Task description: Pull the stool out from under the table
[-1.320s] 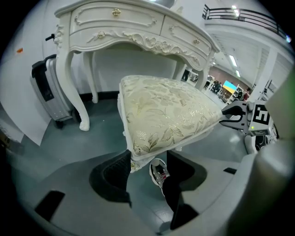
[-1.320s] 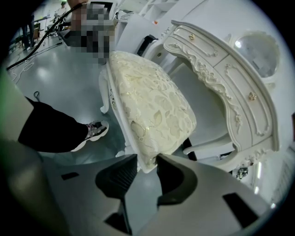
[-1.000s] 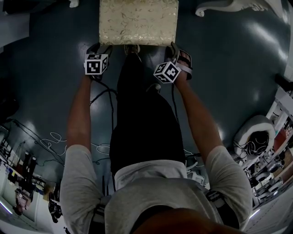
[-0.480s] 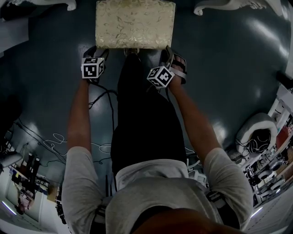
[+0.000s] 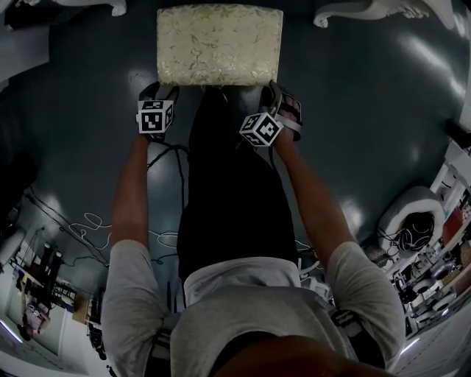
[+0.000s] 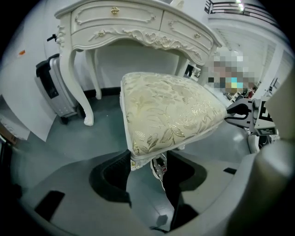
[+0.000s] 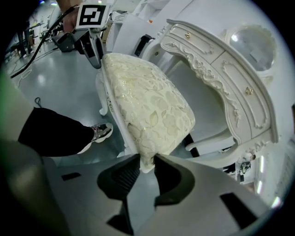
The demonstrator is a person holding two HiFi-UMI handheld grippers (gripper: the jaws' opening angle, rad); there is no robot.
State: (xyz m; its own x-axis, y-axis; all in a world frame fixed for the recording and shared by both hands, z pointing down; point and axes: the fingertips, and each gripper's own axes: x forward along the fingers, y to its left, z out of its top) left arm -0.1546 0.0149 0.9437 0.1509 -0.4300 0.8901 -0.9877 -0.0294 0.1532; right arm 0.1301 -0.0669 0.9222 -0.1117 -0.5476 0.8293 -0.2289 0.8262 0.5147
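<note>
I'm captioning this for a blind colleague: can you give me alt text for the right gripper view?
The right claw grips the near corner of a cream floral stool. The left claw holds its far corner, a dark trouser leg and a sneaker show at left, and an ornate white table stands behind at right.

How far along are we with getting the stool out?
Done: the stool stands mostly out in front of the table, far edge about level with its front legs. In hand: left gripper and right gripper each clamp a near corner. To do: perhaps a little more pull, then release.
</note>
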